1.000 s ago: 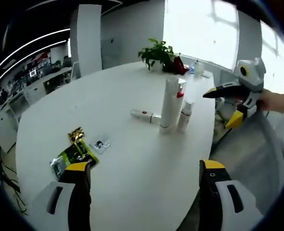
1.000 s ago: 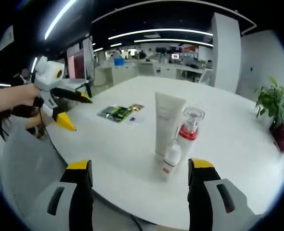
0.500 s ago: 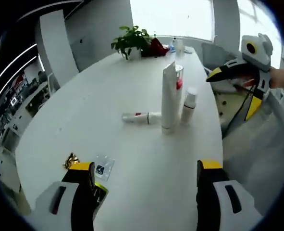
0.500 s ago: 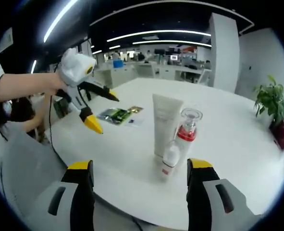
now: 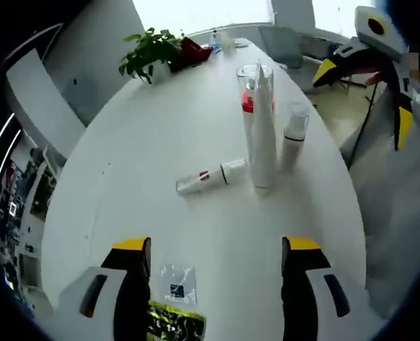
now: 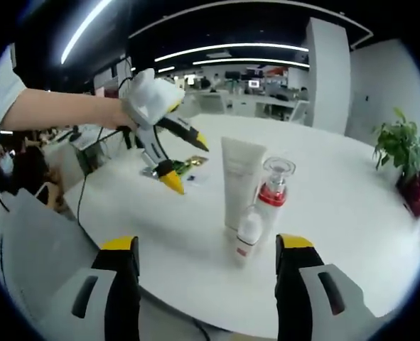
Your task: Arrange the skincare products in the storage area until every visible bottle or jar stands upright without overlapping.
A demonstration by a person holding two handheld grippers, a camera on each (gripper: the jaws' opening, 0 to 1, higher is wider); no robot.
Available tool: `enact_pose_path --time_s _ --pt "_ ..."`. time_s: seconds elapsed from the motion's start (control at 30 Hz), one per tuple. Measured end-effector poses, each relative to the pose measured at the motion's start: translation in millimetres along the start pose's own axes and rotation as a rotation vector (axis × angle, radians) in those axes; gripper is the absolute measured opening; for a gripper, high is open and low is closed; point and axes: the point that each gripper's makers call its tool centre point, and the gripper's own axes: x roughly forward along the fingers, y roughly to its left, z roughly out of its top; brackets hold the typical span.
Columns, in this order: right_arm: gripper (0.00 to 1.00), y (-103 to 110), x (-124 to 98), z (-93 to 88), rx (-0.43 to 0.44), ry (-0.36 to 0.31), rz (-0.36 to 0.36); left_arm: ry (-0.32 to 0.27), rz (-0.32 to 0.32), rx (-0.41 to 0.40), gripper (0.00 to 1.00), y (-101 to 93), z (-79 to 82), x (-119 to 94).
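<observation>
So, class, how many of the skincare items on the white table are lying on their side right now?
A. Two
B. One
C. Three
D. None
B. In the left gripper view only the small red-banded tube lies flat, while the tall white tube, the clear-capped red bottle and the short white bottle stand upright.
</observation>
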Motion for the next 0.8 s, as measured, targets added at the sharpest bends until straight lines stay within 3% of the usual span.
enact_pose_path --time_s 0.33,0.47,0.63,0.8 --pt "0.77 -2 0 -4.6 -0.016 0.026 -0.019 0.003 -0.072 0.182 0.65 23.4 30.7 44" --pt "0.77 -3 1 -5.7 -0.020 0.035 -0.023 0.024 -0.122 0.260 0.64 20.4 32.5 58" --pt "0.76 -5 1 -6.8 -0.010 0.039 -0.030 0.051 -0.141 0.350 0.59 24.6 29.7 77" --pt "0.76 -6 2 -8.3 -0.020 0.049 -0.038 0.030 -0.182 0.370 0.57 21.3 36.9 93"
